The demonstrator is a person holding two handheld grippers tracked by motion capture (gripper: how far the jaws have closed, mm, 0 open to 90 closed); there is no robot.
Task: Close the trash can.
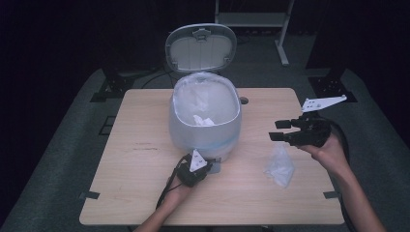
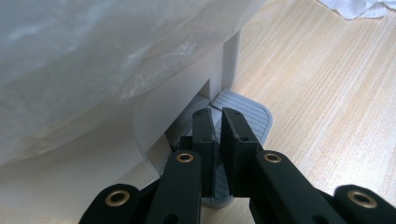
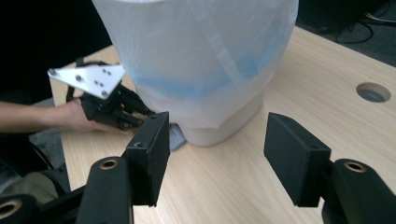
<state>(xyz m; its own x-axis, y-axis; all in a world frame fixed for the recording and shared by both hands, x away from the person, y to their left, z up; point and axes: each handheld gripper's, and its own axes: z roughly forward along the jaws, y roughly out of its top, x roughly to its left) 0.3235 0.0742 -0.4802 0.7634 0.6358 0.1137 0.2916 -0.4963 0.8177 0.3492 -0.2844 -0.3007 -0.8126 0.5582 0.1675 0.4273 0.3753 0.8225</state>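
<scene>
A grey pedal bin (image 1: 205, 121) lined with a white plastic bag stands in the middle of the wooden table (image 1: 135, 145), its lid (image 1: 200, 47) swung up. A crumpled white wad (image 1: 203, 120) lies inside it. My left gripper (image 1: 212, 166) is at the bin's front base, shut with nothing between its jaws. In the left gripper view its tips (image 2: 218, 119) rest on the ribbed grey pedal (image 2: 250, 116). My right gripper (image 1: 275, 130) hovers to the right of the bin, open and holding nothing (image 3: 219, 154). It faces the bin (image 3: 201, 60) and the left gripper (image 3: 135, 116).
A crumpled clear plastic piece (image 1: 279, 166) lies on the table below the right gripper. A round cable hole (image 1: 243, 100) sits behind the bin. Dark floor and stand legs surround the table. Bare wood lies at the table's left.
</scene>
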